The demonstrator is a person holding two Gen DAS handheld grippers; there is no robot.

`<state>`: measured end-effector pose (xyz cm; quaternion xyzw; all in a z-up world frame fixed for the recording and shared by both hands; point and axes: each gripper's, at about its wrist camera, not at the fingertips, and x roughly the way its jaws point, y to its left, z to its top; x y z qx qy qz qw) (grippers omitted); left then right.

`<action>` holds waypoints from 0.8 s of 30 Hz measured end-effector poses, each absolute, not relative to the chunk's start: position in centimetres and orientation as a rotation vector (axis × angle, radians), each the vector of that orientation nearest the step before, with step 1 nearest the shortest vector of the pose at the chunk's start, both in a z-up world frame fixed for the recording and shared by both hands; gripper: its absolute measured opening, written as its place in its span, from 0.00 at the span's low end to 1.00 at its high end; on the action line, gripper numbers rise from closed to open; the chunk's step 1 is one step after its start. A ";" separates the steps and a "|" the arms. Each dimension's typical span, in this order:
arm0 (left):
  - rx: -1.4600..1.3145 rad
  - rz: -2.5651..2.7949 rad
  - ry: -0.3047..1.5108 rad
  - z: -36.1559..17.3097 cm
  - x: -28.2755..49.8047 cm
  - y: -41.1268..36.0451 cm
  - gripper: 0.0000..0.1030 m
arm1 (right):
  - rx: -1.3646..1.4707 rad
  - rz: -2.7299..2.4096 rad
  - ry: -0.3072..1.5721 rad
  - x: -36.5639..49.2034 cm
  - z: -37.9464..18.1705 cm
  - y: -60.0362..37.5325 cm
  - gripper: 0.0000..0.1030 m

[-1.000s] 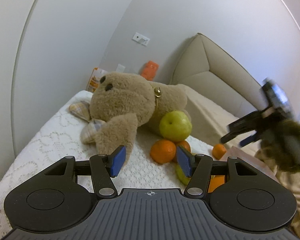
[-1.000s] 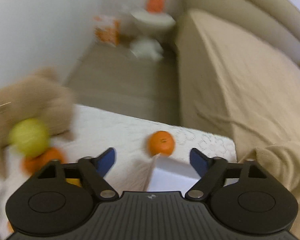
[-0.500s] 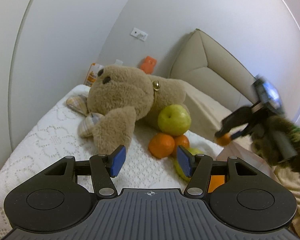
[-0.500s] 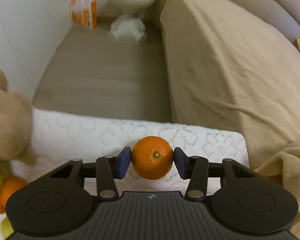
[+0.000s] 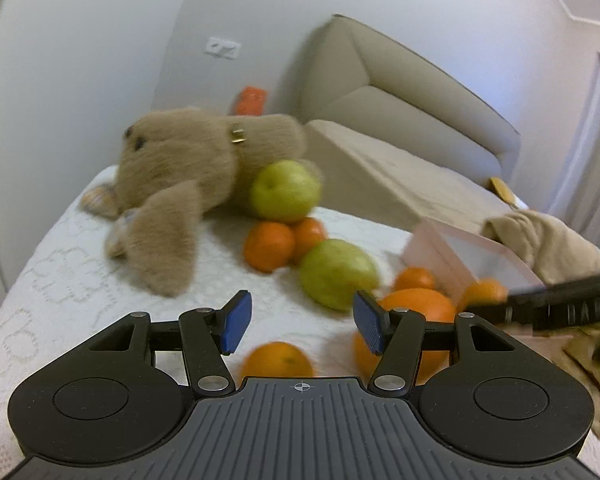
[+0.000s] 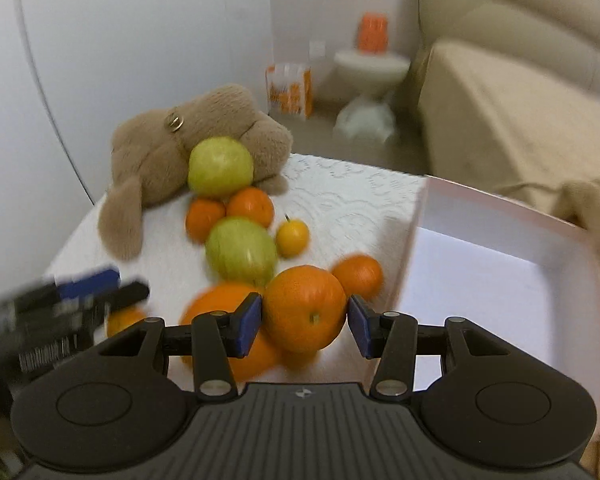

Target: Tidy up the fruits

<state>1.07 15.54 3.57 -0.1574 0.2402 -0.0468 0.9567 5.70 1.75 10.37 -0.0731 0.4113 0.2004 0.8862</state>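
Right gripper (image 6: 305, 322) is clamping an orange (image 6: 303, 312) between both blue pads, pads pressing its sides, holding it above the fruit pile just left of the box (image 6: 500, 280). Frame is blurring, so the hand looks to be swinging fast.

Risks, my read: round smooth skin plus a narrow pad contact, so a quick swing could be rolling the orange out of the pinch. If it drops it is landing on the big orange (image 6: 220, 312) and the green apple (image 6: 242, 250) below, and could be knocking the small orange (image 6: 358, 276) or the yellow fruit (image 6: 293, 237) off the cloth (image 6: 340, 200) edge. Near box wall is standing up beside the gripper; coming in too low could be clipping it and shoving the box. Left gripper (image 5: 300, 322) is sitting close on the other side, so the two could be bumping.

Left gripper is part open, pads apart, nothing between them, hovering over the cloth near an orange (image 5: 276, 360) lying below it.

Box: white, open top, visible inside is showing no fruit; far corner is partly hidden by a beige blanket (image 6: 596, 208).

Remaining fruit is sitting loose on the cloth, a second apple (image 6: 220, 168) and two oranges (image 6: 228, 212) resting against the teddy (image 6: 172, 152).
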 end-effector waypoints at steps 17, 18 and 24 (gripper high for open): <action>0.287 -0.148 0.568 6.1 3.7 2.3 0.61 | 0.045 0.391 0.833 1.0 7.0 -7.6 0.60; 0.300 -0.144 0.584 5.8 4.2 1.9 0.63 | 0.046 0.377 0.820 0.7 7.3 -8.2 0.61; 0.334 -0.091 0.641 4.9 6.5 1.8 0.68 | 0.047 0.327 0.776 0.0 7.3 -10.7 0.65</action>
